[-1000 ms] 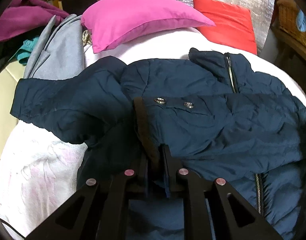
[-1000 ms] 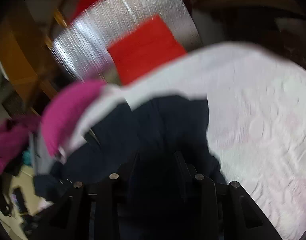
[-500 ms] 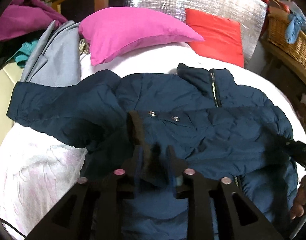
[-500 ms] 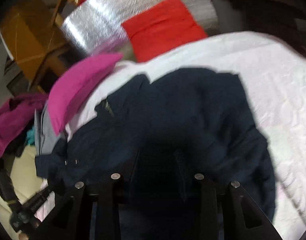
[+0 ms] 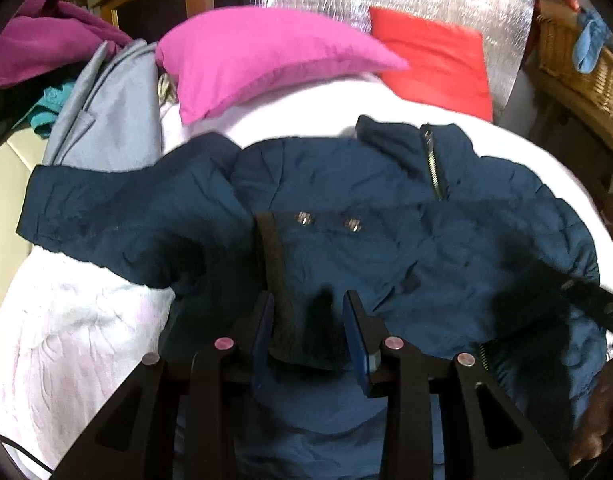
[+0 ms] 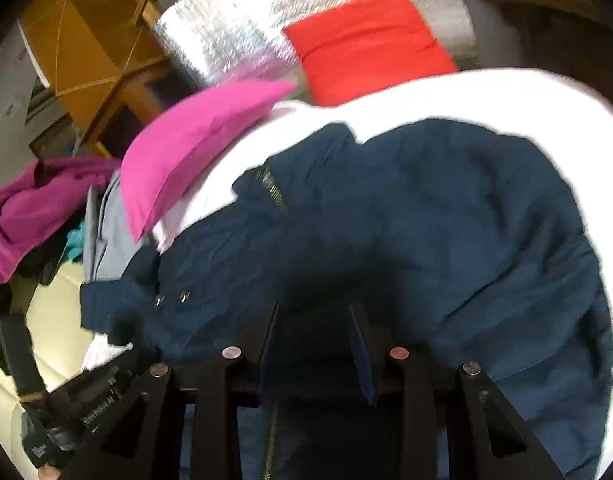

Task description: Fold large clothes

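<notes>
Now left gripper [image 5: 308,322] jaws wide, straddling navy jacket [image 5: 386,248] cuff on white bed [image 5: 78,332]; right gripper [image 6: 314,332] wide over jacket hem.

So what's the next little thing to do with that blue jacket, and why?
Probably draw the left gripper back, clear of the jacket. Its jaws stand apart around the dark cuff, not pinching it, and that sleeve already lies folded across the jacket's front. The other sleeve is still spread out toward the grey garment.

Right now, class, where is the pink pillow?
In the left wrist view, the pink pillow lies at the bed's far end, left of the red cushion, beyond the navy jacket.
</notes>
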Motion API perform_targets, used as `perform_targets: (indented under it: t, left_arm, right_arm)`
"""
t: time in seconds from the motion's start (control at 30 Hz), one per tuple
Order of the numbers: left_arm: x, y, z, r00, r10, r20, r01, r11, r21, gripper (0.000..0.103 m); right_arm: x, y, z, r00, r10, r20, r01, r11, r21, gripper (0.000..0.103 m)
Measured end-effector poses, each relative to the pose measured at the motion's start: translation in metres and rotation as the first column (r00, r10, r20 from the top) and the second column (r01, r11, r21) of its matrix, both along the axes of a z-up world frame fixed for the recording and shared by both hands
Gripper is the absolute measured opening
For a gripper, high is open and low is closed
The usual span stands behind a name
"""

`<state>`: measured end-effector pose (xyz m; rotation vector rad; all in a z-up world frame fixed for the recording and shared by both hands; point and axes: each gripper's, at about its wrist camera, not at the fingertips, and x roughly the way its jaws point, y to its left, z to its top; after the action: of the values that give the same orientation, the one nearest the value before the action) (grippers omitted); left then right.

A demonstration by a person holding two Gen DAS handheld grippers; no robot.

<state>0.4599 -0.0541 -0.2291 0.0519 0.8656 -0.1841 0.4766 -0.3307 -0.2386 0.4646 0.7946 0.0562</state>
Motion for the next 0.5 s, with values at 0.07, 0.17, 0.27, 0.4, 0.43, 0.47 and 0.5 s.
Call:
perform_targets:
  t: [0.07, 0.17, 0.27, 0.4, 0.43, 0.47, 0.5]
  left_arm:
    - [-0.002, -0.005, 0.001, 1.0, -0.017, 0.016, 0.017, 1.0, 0.001, 0.042]
    - [-0.001, -0.012, -0.007, 0.999, -0.028, 0.016, 0.028, 0.998, 0.051, 0.049]
    - [0.005, -0.018, -0.023, 1.0, -0.026, -0.01, 0.027, 0.992, 0.124, 0.05]
    - [0.003, -0.016, -0.019, 1.0, -0.019, 0.01, 0.018, 0.994, 0.112, 0.05]
    - [0.002, -0.014, -0.015, 1.0, -0.016, 0.026, 0.014, 0.995, 0.098, 0.05]
    - [0.0, -0.014, -0.012, 0.999, -0.014, 0.035, 0.01, 0.996, 0.091, 0.05]
    - [0.0, -0.013, -0.009, 0.999, -0.01, 0.047, 0.006, 0.996, 0.084, 0.05]
  right_arm:
    - [0.008, 0.003, -0.013, 0.998, -0.003, -0.058, 0.002, 1.0, -0.006, 0.037]
    - [0.009, -0.002, -0.023, 0.996, -0.012, -0.085, 0.01, 1.0, -0.015, 0.038]
    - [0.004, -0.002, -0.013, 0.998, -0.012, -0.069, 0.01, 1.0, -0.028, 0.038]
    - [-0.008, -0.012, 0.007, 0.999, -0.049, 0.001, 0.049, 0.996, -0.079, 0.038]
    - [-0.01, -0.015, 0.012, 0.998, -0.06, 0.013, 0.061, 0.995, -0.085, 0.038]
    - [-0.012, -0.018, 0.014, 0.997, -0.072, 0.02, 0.073, 0.994, -0.086, 0.038]
    - [-0.012, -0.024, 0.014, 0.996, -0.089, 0.02, 0.09, 0.993, -0.079, 0.038]
